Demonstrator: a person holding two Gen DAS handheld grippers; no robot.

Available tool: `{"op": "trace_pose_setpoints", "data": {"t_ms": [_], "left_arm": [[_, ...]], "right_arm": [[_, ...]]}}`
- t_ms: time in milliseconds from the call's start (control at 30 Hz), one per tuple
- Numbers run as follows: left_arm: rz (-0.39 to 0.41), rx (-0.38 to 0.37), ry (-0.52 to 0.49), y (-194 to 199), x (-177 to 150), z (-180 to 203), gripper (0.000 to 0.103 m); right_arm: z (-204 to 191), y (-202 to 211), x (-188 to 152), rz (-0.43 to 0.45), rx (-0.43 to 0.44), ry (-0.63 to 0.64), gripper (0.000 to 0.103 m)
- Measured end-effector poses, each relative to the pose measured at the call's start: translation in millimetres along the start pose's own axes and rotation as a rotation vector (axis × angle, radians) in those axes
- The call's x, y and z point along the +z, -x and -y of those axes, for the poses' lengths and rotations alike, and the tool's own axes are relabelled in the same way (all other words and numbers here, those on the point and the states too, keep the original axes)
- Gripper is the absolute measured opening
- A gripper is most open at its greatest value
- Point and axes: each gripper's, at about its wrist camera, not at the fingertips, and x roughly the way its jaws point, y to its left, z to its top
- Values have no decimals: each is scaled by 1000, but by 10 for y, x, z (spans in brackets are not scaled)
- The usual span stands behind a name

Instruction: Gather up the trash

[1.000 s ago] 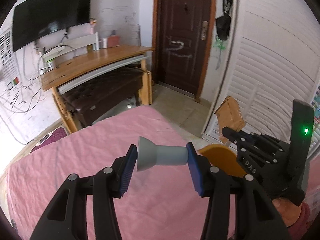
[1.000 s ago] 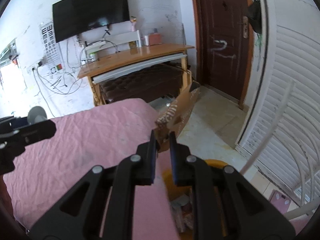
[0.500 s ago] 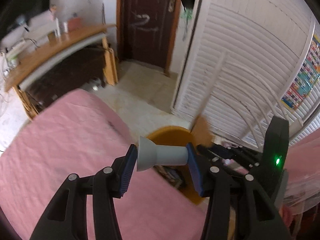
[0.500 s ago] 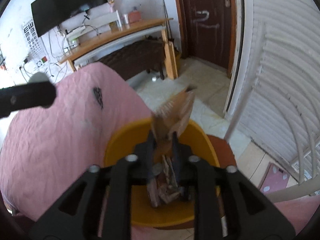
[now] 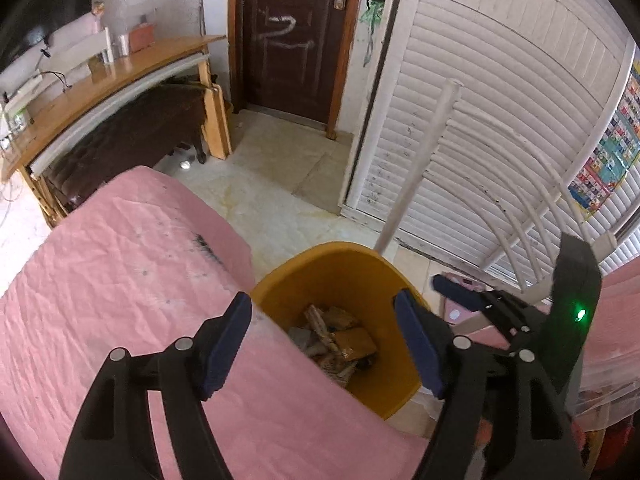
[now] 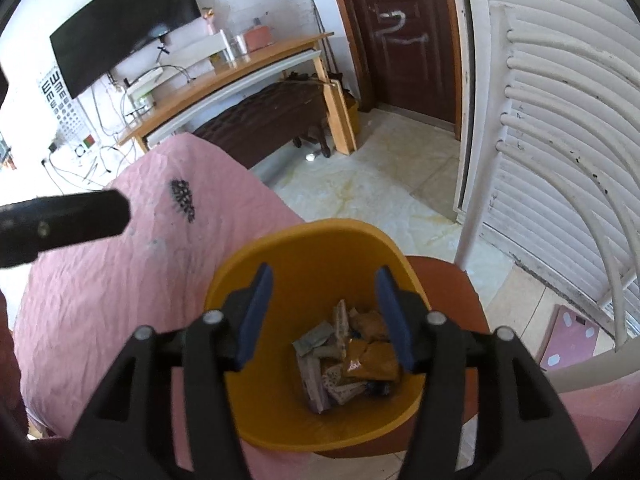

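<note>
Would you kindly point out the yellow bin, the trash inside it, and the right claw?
yellow bin [image 6: 304, 248]: right wrist view, far inner wall.
trash [image 6: 352, 356]: right wrist view, middle of the pile.
right claw [image 6: 324, 316]: right wrist view, midway between open fingertips.

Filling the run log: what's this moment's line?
stage: drop done | left gripper: open, empty | right gripper: open, empty | bin: trash inside

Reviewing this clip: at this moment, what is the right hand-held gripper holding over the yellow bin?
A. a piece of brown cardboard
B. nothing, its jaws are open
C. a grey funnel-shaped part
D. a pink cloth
B. The right hand-held gripper is spread open with nothing between its blue pads, directly above the yellow bin, where cardboard scraps lie at the bottom.
</note>
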Motion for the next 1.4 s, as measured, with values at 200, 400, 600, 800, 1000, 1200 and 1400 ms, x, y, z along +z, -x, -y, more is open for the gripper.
{"op": "trace_pose_setpoints", "data": {"t_ms": [200,400,600,800,1000,1200,1400], "left_arm": [[43,43,14,184,-102,-223,70],[140,134,21,555,-284,-529,70],[227,193,108,930,-540,-936,74],[292,263,232,1350,-963,-1414,83],[343,359,354,1746,-1462,-1830,90],[391,418,424,2071,-1849,-2056,96],[417,445,428,2261,-2065,-2032,96]], "right_arm": [[-139,68,42,18,2,32,62],[-413,156,110,45,9,88,78],[-842,242,171,68,52,163,81],[-1340,341,185,102,102,224,90],[-1881,410,110,118,141,290,95],[-2363,470,-132,121,160,360,96],[-2596,594,-292,125,178,389,97]]}}
